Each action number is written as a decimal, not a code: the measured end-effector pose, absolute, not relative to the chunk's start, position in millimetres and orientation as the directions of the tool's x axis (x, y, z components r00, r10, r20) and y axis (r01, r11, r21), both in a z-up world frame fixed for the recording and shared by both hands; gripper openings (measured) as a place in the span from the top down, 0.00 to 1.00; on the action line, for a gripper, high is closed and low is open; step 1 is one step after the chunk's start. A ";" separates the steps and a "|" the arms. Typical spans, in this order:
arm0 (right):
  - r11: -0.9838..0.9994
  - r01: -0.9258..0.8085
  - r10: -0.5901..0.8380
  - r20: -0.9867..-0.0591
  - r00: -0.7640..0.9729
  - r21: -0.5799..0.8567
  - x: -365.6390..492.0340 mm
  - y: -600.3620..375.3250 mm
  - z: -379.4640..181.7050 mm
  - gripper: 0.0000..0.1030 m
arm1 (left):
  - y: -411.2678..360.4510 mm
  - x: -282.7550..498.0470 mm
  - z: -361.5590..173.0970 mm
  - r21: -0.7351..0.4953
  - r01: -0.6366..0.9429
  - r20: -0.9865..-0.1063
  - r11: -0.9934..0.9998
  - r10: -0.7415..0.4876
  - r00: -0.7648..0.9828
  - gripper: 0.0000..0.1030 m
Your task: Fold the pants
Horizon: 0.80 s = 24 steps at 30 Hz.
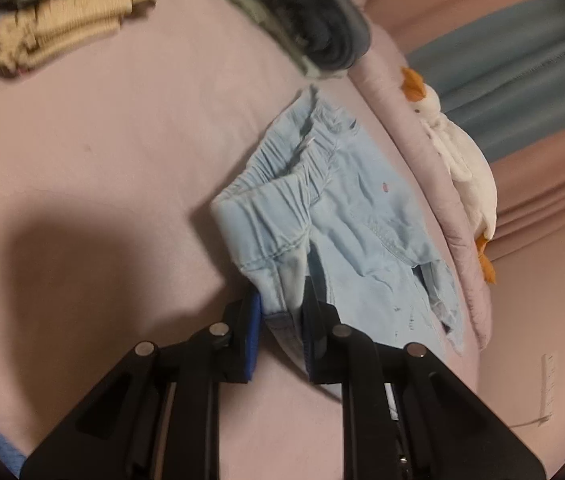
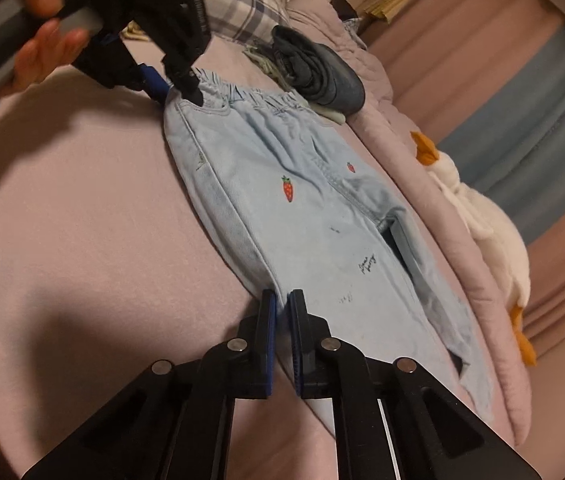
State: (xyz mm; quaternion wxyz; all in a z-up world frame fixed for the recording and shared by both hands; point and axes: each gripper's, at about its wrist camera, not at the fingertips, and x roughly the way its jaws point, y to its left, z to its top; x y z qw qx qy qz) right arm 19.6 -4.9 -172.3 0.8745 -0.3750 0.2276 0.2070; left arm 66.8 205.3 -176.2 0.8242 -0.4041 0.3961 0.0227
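Nearest in the right wrist view, the right gripper (image 2: 281,312) has its blue-padded fingers (image 2: 268,320) drawn nearly together, and a thin edge of fabric runs between them: it is pinching the near-left side seam of the light blue denim pants with small strawberry prints (image 2: 302,208), down toward the leg end. The pants lie flat on the pink bed sheet (image 2: 82,220), stretching from that grip away toward the far side, legs near, elastic waistband far.

Move up the cloth and there is the left gripper (image 2: 174,84), held by a person's hand (image 2: 42,52), its fingers clamped on the waistband's left corner. The left wrist view confirms it: the left gripper (image 1: 280,320) is narrow, fingers (image 1: 254,320) pressing on a bunched fold of waistband, with the corner slightly lifted and rumpled off the sheet.

So both ends of the same long edge are gripped. That reads as the opening of the fold, grasp done, lift not yet begun. The next move, I'd judge, calls for raising both grips together and carrying that left edge across to the right, laying leg on leg with seams matched; the two hands need to travel evenly or the denim will twist.

To the right of the pants a white plush duck with orange beak and feet (image 2: 478,216) lies just beyond the sheet's padded edge. Farther off, a dark folded garment (image 2: 322,76) rests just past the waistband, close enough to crowd the fold.
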 end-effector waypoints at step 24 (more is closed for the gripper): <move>0.969 -0.246 0.193 -0.716 0.670 0.031 105.5 -155.0 -178.5 0.83 | 96.9 98.8 -186.3 -0.161 -0.017 -0.799 0.987 -0.121 0.589 0.45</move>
